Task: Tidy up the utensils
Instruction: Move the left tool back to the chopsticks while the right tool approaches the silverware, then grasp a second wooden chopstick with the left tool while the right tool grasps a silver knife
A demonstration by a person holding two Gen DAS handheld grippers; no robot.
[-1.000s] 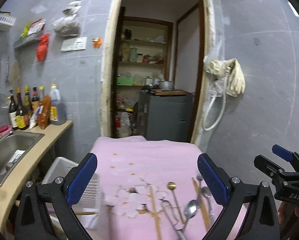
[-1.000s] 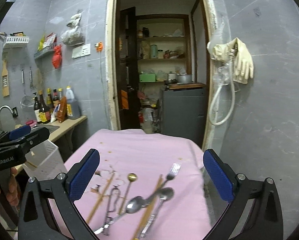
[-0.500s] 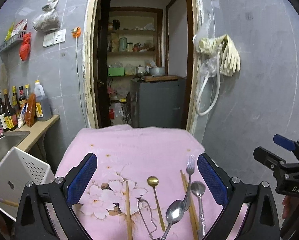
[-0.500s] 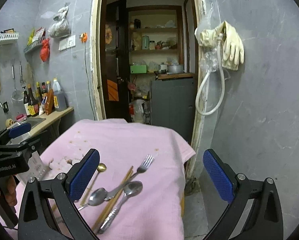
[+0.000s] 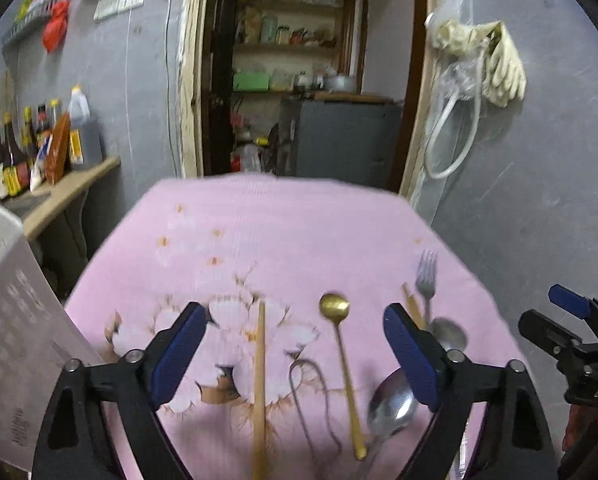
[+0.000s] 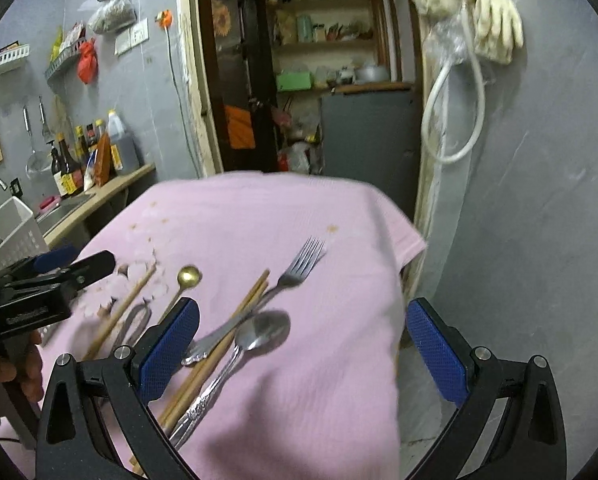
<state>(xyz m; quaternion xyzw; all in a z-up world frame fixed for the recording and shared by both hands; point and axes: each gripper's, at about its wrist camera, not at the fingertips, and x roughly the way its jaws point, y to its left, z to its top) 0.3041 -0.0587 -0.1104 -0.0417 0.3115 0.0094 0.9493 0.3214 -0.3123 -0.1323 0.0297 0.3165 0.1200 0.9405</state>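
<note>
Pink floral cloth (image 5: 291, 224) covers the bench; on it lie a single wooden chopstick (image 5: 260, 368), gold spoon (image 5: 334, 307) and steel fork (image 6: 299, 270). Left gripper (image 5: 295, 354), jaws just narrowing, and right gripper (image 6: 303, 346) gape empty.

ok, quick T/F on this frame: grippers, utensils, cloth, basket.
1. Both grippers hold nothing. True: the left gripper, its jaws just narrowing, and the right gripper are both open above the pink cloth.
2. The gold spoon sits in the white basket. False: it lies on the cloth.
3. The fork lies on the cloth. True.
4. The cloth is plain blue. False: pink with a flower print.
5. Wooden chopsticks lie among the utensils. True.
</note>
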